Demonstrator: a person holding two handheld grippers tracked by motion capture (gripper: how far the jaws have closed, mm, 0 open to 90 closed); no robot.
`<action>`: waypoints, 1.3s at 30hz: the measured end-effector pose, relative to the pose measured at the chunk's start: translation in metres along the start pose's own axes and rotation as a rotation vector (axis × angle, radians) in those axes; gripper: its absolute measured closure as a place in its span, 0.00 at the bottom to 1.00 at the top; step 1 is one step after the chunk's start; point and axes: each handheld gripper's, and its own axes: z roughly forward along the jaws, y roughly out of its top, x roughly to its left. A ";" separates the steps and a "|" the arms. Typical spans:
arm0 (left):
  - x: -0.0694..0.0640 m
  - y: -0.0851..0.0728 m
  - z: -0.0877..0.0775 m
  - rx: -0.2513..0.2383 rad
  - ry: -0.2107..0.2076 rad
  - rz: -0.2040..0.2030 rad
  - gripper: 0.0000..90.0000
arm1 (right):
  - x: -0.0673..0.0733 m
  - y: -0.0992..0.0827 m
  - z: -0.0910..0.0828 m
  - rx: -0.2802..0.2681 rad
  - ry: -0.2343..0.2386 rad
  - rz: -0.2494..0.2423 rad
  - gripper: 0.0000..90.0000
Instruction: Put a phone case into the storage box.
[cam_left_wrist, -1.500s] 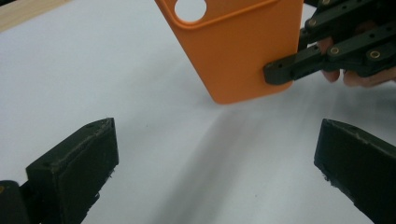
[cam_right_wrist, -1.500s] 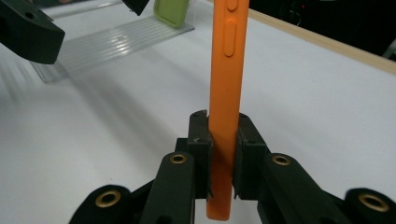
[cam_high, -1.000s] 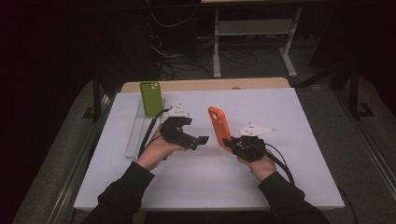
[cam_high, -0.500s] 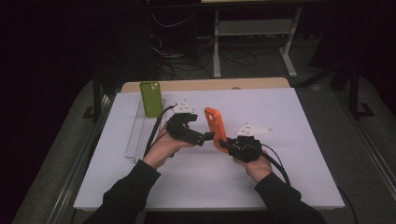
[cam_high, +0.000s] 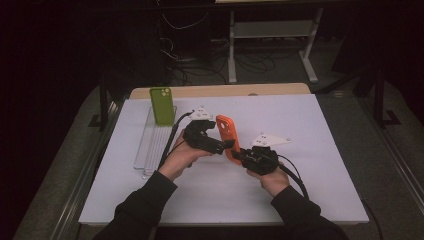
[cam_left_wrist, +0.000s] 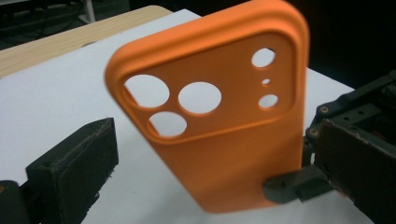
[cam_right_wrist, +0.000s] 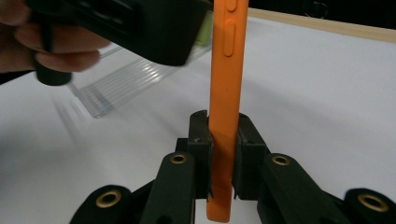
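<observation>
An orange phone case (cam_high: 225, 131) stands upright above the white table, its camera cut-outs (cam_left_wrist: 198, 98) facing the left gripper view. My right gripper (cam_high: 240, 155) is shut on the case's lower edge, with both pads (cam_right_wrist: 201, 140) pressing its thin sides (cam_right_wrist: 224, 93). My left gripper (cam_high: 227, 146) reaches in from the left. Its jaws are open and stand wide on either side of the case (cam_left_wrist: 219, 144), with neither pad touching it. A green phone case (cam_high: 162, 105) stands in a clear slotted rack (cam_high: 150, 147) at the back left.
A white sheet (cam_high: 310, 190) covers the table, with a wooden edge (cam_high: 270, 90) showing at the back. The clear rack lies along the left side, close to the left forearm. Cables trail from both grippers across the sheet. Beyond the table are dark floor and a metal stand (cam_high: 270, 30).
The left gripper has moved right until its open jaws stand around the orange case. The right gripper has carried the case slightly left toward it.
</observation>
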 end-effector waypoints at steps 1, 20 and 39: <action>0.000 0.000 0.000 0.001 -0.002 0.006 0.00 | 0.001 0.000 0.000 -0.005 0.006 0.001 0.87; 0.004 -0.003 0.001 -0.054 -0.022 -0.013 0.08 | 0.009 -0.001 0.005 0.005 0.026 -0.033 0.87; 0.004 0.002 -0.006 -0.060 0.015 0.013 0.15 | 0.004 -0.002 0.005 0.033 0.018 -0.038 0.49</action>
